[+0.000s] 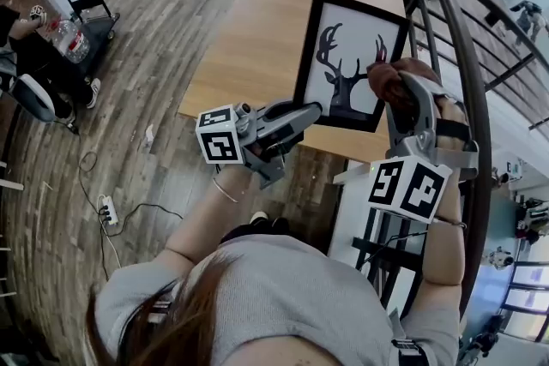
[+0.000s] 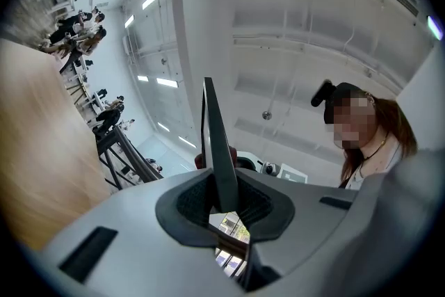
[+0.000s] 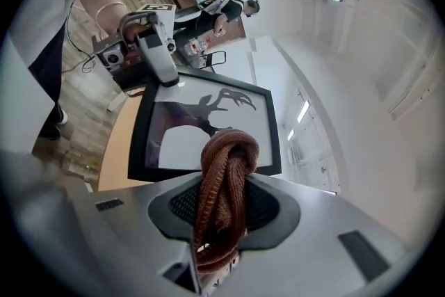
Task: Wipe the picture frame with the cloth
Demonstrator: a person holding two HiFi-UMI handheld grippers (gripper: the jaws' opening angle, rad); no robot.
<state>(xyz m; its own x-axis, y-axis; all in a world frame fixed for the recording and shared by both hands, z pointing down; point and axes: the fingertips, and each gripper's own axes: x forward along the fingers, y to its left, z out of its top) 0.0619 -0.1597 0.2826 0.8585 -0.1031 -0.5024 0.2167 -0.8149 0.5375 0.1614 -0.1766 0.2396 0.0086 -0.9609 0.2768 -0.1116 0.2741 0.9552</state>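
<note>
No legible text, labels or signs

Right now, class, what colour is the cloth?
Brown; the cloth shows best in the right gripper view.

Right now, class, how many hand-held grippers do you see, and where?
2. The left gripper clamps the lower left corner of the black deer-silhouette picture frame; the right gripper, holding a brown knitted cloth, is by its right edge.

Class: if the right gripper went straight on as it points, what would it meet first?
Probably the picture frame, with the cloth in the right gripper touching first; depth is unclear.
</note>
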